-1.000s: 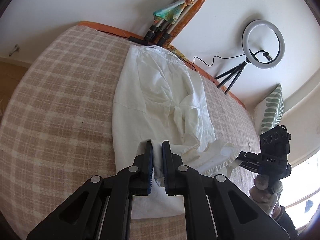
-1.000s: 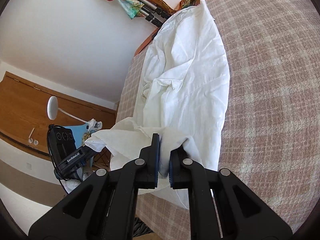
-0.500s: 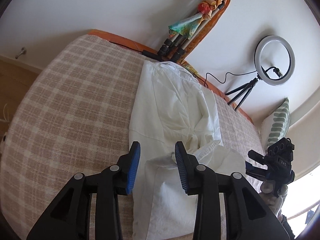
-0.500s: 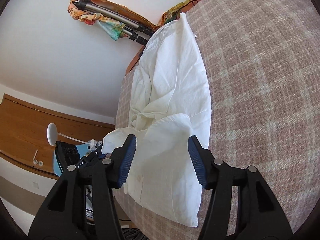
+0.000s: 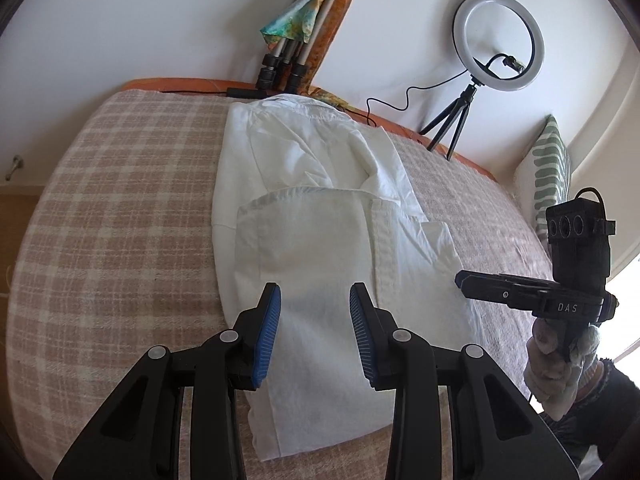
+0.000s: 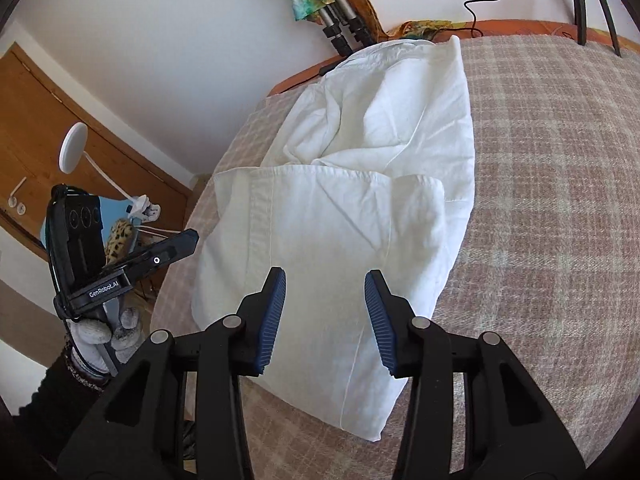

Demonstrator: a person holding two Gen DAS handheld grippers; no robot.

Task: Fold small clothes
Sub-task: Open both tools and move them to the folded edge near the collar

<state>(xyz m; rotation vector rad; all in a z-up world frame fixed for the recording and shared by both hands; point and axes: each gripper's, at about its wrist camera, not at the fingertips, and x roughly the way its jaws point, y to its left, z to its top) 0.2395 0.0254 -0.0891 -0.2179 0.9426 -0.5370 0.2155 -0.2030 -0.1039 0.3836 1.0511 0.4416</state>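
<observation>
The white cotton shirt (image 5: 320, 216) is lying lengthwise on the pink-and-cream checked bedspread (image 5: 120, 208), its long axis running straight away from both cameras toward the collar end near the wall. The hem portion is lying doubled over the body, its folded-over edge sitting roughly midway along the garment; the upper half beyond it is looking rumpled. The left gripper (image 5: 315, 334) is hovering over the near end with jaws spread wide and nothing between them; the cloth is showing through the gap. The right gripper (image 6: 325, 320) is doing likewise, jaws apart and empty, poised over the same near end. In the left view the right gripper is appearing off the shirt's right edge, tip just beside the cloth; in the right view the left gripper is sitting off the left edge, apart from it. Judgement: one lengthwise fold is in place; a second is probably needed to carry the near edge toward the collar. Both grippers are about equally near, one per near corner. A white ring lamp on a black tripod (image 5: 498, 40) is standing beyond the bed.
</observation>
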